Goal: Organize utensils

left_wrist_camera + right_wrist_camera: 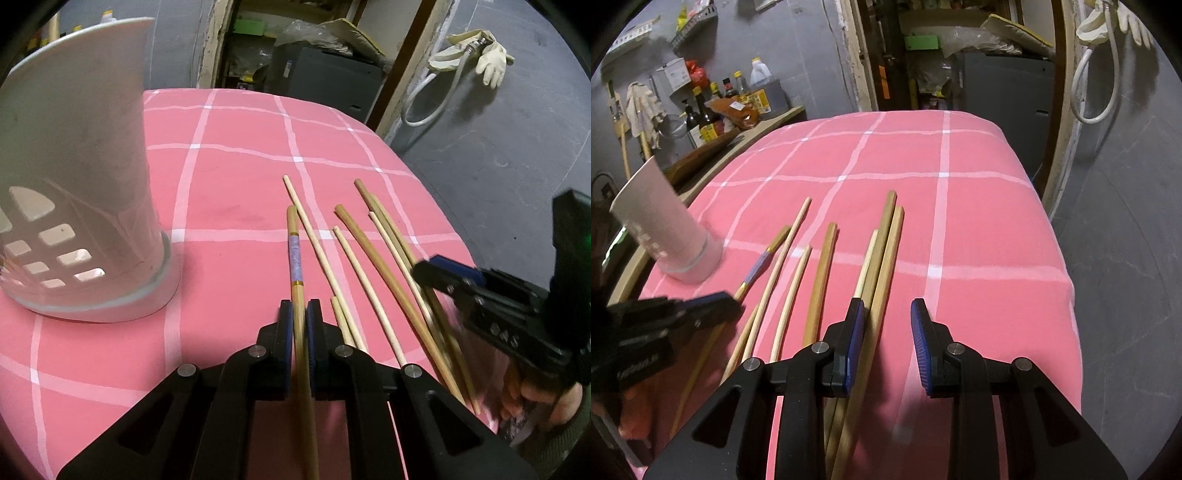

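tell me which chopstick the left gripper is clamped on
The chopstick with the purple patterned band, leftmost and nearest the white holder. The left gripper grips it; the others are plain wood.

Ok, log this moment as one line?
left gripper: shut on banded chopstick | right gripper: open over loose chopsticks | holder: upright, left | cloth: pink check

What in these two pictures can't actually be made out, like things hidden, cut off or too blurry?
- Utensil holder, left wrist view: top and left side cut off by the edge; its contents are unseen.
- Banded chopstick: near end hidden under the left gripper.
- Chopstick bundle, right wrist view: near ends hidden beneath the right gripper.
- Bottles: labels too small.
- Left gripper, right wrist view: blurred.
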{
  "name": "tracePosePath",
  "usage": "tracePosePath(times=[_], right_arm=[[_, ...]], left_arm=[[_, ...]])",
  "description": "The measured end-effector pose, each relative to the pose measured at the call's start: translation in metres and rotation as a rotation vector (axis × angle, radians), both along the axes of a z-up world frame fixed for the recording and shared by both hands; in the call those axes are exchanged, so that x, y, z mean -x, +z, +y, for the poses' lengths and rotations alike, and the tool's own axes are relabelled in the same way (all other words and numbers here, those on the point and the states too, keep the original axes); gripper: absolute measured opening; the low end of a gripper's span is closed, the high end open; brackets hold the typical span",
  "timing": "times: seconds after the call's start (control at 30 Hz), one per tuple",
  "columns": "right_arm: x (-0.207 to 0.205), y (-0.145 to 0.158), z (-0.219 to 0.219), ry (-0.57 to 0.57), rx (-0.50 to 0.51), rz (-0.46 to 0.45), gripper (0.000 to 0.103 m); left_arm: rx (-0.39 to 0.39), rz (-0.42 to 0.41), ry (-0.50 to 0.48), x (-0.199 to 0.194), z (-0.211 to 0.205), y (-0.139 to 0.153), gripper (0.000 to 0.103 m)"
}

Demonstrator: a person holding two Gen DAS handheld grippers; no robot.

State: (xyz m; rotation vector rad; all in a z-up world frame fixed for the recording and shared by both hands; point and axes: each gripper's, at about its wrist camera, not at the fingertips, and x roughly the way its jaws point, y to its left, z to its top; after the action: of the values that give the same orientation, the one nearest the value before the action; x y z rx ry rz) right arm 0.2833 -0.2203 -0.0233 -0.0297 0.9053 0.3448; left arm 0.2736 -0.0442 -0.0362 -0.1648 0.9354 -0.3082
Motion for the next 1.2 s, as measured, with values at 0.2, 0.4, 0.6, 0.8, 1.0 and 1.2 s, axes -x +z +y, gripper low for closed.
tracePosePath(times=[0.2, 0.4, 0.6, 0.8, 1.0, 1.2], right_arm=[[-0.03, -0.002, 0.0, -0.041, 0.0, 0.039, 0.024], [-0.027, -0.004, -0.005, -0.031, 0.035, 0.058, 0.018], [-0.033, -0.005, 0.002, -0.029, 0.055, 0.077, 0.021], [-0.04, -0.006, -0.01, -0.1, -0.051, 0.126, 0.006], [-0.016, 0.002, -0.023, -0.142, -0.2, 0.087, 0.005], [0.021, 0.027, -0.024, -0.123, -0.287, -0.058, 0.005]], left_arm=[[-0.002, 0.015, -0.003, -0.003, 0.0, -0.001, 0.006], [0.008, 0.027, -0.002, -0.006, 0.0, 0.0, 0.006], [0.02, 0.039, 0.0, -0.012, 0.0, -0.001, 0.006], [0.027, 0.041, 0.002, -0.011, 0.001, 0.0, 0.006], [0.045, -0.001, -0.004, -0.002, 0.0, 0.009, 0.004], [0.089, -0.145, -0.014, 0.024, 0.006, 0.031, 0.004]])
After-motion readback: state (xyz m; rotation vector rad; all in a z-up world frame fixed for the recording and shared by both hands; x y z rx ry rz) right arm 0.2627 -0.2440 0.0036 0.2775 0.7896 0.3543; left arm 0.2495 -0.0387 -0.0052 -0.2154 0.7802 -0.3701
